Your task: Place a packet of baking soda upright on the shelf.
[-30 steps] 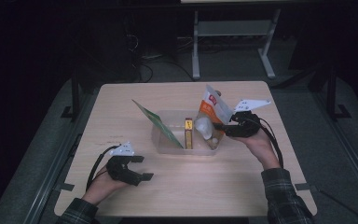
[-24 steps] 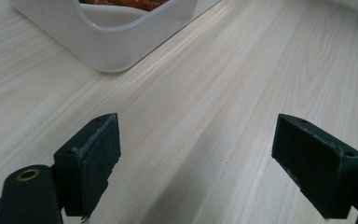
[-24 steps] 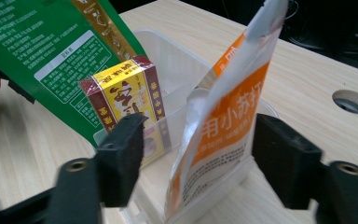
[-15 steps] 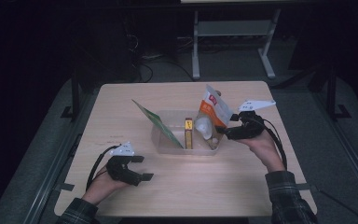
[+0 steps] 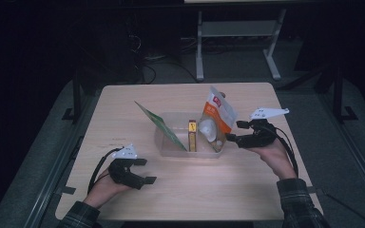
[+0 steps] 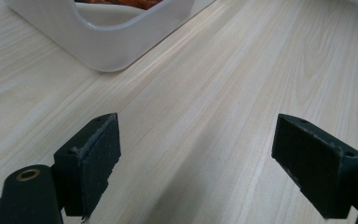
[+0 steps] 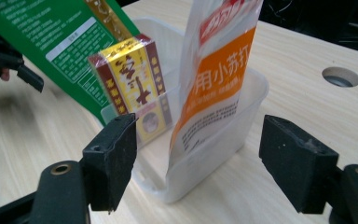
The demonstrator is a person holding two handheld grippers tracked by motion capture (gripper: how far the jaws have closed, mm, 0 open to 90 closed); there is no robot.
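Desk point(image 5: 266, 190) | pouch point(image 5: 217, 116) is stood in bin point(image 5: 171, 147) | right hand-held gripper point(image 5: 233, 139), just opened, is empty; left hand-held gripper point(image 5: 145, 172) is open, empty | next: withdrawal is judged due.

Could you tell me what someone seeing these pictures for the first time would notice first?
Probably the orange and white pouch standing upright at the right end of the clear plastic bin in the middle of the table, next to a small yellow and red box and a leaning green packet. The right gripper, its jaws just opened and nothing between them, sits beside the pouch; the left gripper rests open near the table's front edge.
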